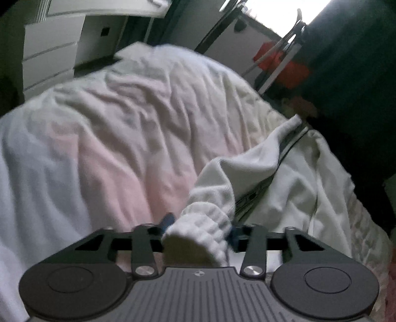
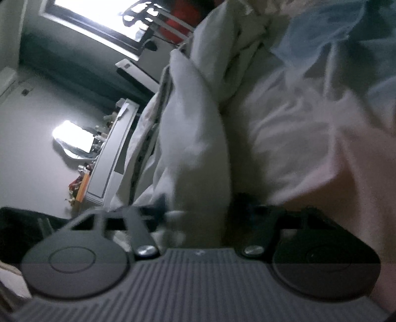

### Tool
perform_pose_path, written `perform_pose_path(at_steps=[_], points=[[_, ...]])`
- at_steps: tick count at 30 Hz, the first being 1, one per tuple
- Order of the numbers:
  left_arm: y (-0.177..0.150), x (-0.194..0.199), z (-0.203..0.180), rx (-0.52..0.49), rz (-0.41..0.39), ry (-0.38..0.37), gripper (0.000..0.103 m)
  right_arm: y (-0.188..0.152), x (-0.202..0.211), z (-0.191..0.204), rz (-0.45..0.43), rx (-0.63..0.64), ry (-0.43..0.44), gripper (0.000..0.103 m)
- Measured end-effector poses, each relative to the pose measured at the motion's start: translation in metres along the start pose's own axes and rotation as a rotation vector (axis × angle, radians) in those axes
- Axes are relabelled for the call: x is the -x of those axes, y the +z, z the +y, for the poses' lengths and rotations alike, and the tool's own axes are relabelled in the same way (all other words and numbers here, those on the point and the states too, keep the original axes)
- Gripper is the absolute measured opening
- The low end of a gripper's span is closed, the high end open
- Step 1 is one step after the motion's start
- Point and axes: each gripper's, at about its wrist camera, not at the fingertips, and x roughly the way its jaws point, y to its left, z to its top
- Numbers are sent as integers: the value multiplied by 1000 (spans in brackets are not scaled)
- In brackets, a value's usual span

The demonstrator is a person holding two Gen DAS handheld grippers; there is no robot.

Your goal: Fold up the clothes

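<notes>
A white zip-up fleece jacket (image 1: pixel 292 183) lies on a bed with a wrinkled white and pink sheet (image 1: pixel 118 128). Its dark zipper (image 1: pixel 269 178) runs up the middle. My left gripper (image 1: pixel 198 230) is shut on the jacket's ribbed sleeve cuff (image 1: pixel 205 223), which bunches between the blue fingertips. In the right wrist view the same white jacket (image 2: pixel 195 138) hangs in a thick fold, and my right gripper (image 2: pixel 200 208) is shut on that fold low in the frame. The fingertips there are mostly hidden by cloth.
A white chest of drawers (image 1: pixel 52 47) stands beyond the bed at left. A drying rack with red cloth (image 1: pixel 277 59) stands at right near a bright window (image 2: pixel 99 19). A shelf with small items (image 2: pixel 99 158) lines the wall. A light blue cloth (image 2: pixel 334 27) lies on the bed.
</notes>
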Motion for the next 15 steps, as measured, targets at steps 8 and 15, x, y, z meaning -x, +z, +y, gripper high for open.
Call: perform_pose_path(at_steps=[8, 15], points=[[74, 20, -5, -76, -167, 56, 15, -43, -24, 60, -14, 58, 89, 27], [196, 21, 3, -64, -256, 159, 14, -69, -108, 149, 19, 111, 225, 26]])
